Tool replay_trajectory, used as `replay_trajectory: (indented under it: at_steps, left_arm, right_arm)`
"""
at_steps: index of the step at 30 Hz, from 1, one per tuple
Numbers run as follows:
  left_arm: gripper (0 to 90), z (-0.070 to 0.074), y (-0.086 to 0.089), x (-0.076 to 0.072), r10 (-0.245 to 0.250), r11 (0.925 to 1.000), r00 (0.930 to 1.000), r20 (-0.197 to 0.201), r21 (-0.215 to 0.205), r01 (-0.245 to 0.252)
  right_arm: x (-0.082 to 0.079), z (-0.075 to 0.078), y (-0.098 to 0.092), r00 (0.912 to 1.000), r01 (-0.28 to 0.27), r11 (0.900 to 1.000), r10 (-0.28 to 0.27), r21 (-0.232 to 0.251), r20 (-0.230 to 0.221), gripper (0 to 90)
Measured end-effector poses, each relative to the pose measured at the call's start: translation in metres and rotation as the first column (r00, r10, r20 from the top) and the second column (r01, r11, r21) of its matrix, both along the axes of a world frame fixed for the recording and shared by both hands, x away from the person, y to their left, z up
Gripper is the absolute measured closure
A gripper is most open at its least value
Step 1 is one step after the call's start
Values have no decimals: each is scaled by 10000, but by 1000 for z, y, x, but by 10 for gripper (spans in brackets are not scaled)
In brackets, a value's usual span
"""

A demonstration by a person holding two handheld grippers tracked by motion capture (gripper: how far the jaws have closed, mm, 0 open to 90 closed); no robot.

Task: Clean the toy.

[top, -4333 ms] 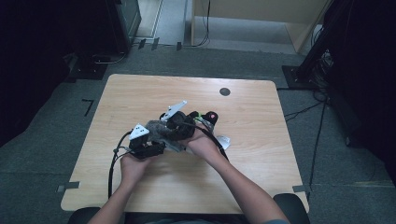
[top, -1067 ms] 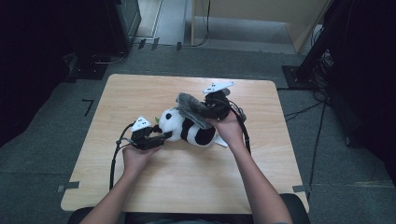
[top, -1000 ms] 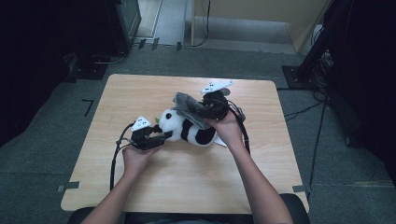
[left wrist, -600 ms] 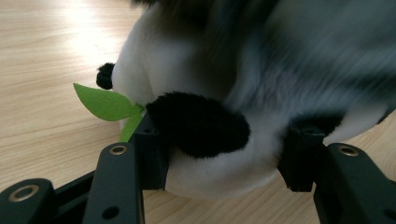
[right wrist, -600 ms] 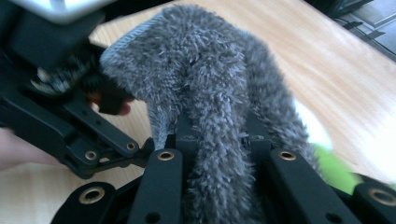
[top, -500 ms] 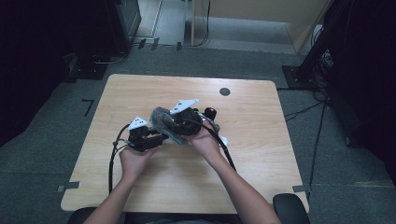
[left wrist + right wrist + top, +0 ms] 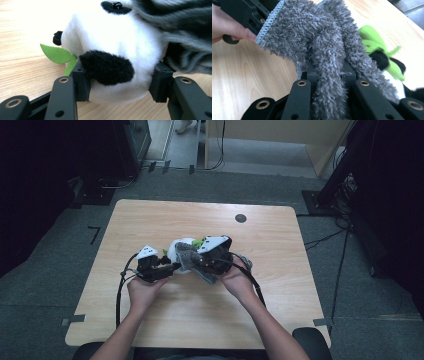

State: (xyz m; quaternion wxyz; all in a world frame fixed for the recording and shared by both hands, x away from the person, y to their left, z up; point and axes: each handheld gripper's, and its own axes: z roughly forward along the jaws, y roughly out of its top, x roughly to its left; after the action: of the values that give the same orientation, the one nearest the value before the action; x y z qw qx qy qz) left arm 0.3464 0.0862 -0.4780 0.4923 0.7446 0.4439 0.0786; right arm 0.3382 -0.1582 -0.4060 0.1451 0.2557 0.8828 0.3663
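High view: your left gripper [image 7: 172, 266] and right gripper [image 7: 192, 265] meet over the middle of the table [image 7: 150, 220], with the panda toy [image 7: 181, 251] and grey cloth [image 7: 187, 257] between them. Left gripper view: your jaws are part closed, pressing both sides of the panda's white head. Right gripper view: your jaws are closed tight on a bunched fold of the cloth, which drapes over the panda.

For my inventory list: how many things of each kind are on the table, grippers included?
Plush panda: 1
Grey fuzzy cloth: 1
Hand-held grippers, left gripper and right gripper: 2
Total: 4
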Motion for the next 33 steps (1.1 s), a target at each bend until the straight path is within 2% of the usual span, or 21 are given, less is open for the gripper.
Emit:
replay_trajectory:
  at_steps: [8,13,18,20,23,26,29,33]
  left_arm:
    - [463,0,1,1,-150,9999,9999,1,-65,150]
    - [468,0,1,0,-221,9997,9998,-15,-40,220]
    - [468,-1,1,1,-222,9997,9997,-41,-83,221]
    - [468,-1,1,1,-251,9997,9997,-35,-46,250]
    - [468,0,1,0,-277,9996,9996,-28,80,278]
    - [468,-1,1,-1,-233,9997,9997,-36,89,233]
    - [467,0,0,-1,-156,9999,9999,-63,66,157]
    - [465,1,1,-1,-72,10000,9999,-77,31,72]
  right_arm:
    - [-9,7,-30,9994,337,9993,-338,131,101,765]
    - [-12,15,-52,9971,715,9959,-728,552,208,766]
    - [-12,20,-66,9949,946,9919,-971,842,261,766]
    - [-12,22,-72,9929,1086,9895,-1126,949,380,766]
    - [-10,25,-84,9852,1572,9808,-1639,1158,507,765]
    - [-7,27,-95,9789,1977,9689,-2031,1488,220,766]
    - [-5,27,-99,9784,2046,9630,-2065,1755,-74,767]
    - [-7,38,-87,9823,1806,9635,-1867,1976,123,768]
